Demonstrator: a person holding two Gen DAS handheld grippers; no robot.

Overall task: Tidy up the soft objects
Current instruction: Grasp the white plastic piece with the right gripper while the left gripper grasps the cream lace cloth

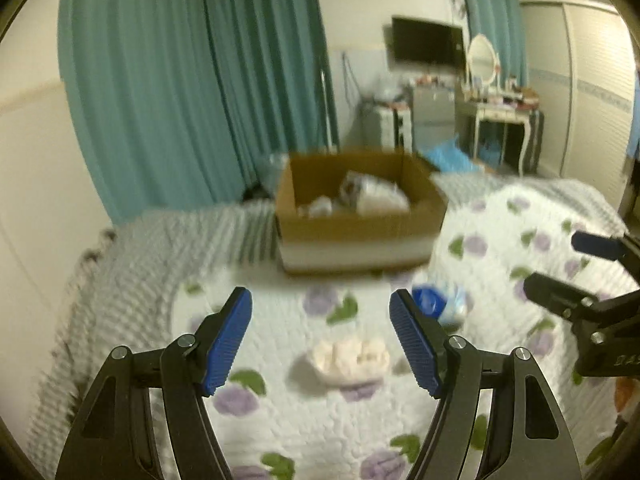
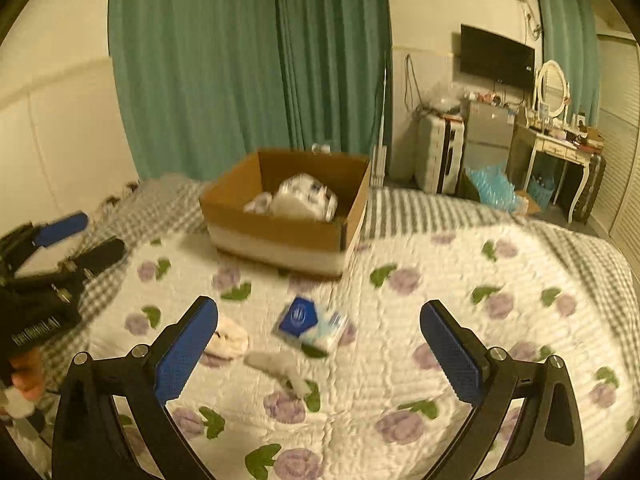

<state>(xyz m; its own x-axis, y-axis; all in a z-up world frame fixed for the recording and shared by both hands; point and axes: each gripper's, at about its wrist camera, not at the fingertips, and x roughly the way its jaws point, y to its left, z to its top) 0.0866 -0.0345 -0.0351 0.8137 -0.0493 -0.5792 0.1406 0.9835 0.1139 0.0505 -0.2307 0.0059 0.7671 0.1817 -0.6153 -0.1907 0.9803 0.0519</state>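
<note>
left gripper (image 1: 320, 340) jaws apart over cream cloth (image 1: 352, 360) | right gripper (image 2: 320, 352) jaws apart, tissue pack (image 2: 310, 326) at 12 | cardboard box (image 2: 280, 236) at 11, holding bundles

My jaws wear ribbed blue rubbery pads (image 2: 186, 350) on matt black plastic. Below lies a puckered quilted cloth bedspread (image 2: 440, 304), a matt brown cardboard box (image 2: 280, 236), and a glossy plastic-wrapped tissue pack (image 2: 310, 324).

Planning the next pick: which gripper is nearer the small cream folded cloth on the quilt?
Left. The left gripper hangs open right over the cream cloth; the right gripper, also open, has it beside its left finger.
</note>
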